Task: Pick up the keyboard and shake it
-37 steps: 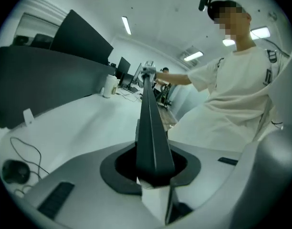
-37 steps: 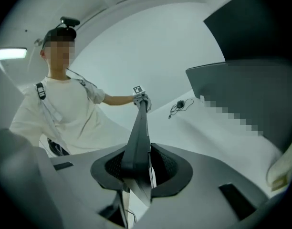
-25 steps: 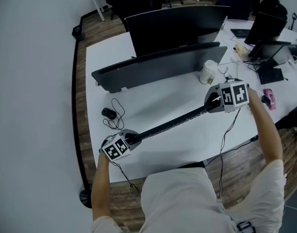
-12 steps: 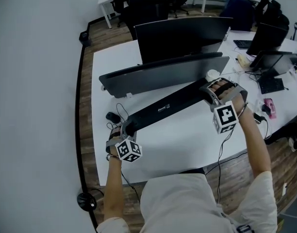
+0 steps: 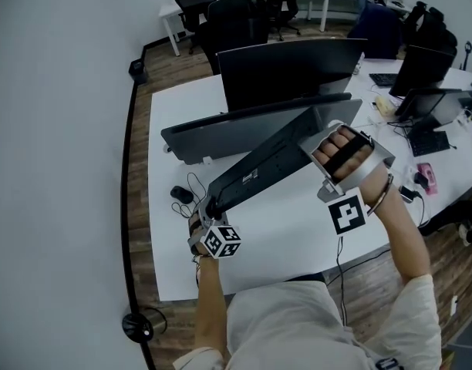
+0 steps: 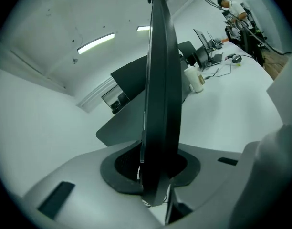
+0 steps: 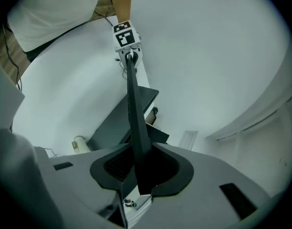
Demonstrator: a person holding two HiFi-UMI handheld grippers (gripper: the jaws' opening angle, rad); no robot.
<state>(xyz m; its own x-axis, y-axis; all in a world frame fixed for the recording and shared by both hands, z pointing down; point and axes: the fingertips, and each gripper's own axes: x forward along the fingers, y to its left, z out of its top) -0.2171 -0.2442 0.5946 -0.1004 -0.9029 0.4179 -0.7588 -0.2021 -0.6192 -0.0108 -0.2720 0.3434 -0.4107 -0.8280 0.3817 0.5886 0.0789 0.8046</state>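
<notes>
A long black keyboard hangs in the air above the white desk, its underside toward me and its right end higher than its left. My left gripper is shut on its lower left end, marker cube toward me. My right gripper is shut on its upper right end, with a hand wrapped round the handle. In the left gripper view the keyboard stands edge-on between the pads. The right gripper view shows the keyboard pinched in the jaws and running to the left gripper's cube.
A large dark monitor stands behind the keyboard, with a low grey screen in front of it. A black mouse with a coiled cable lies at the desk's left. More monitors and clutter fill the right. A white cup stands on the desk.
Both grippers have raised the keyboard off the desk. The right end rose more and the keyboard rolled, so its underside now faces me. My left gripper shifted slightly right.
</notes>
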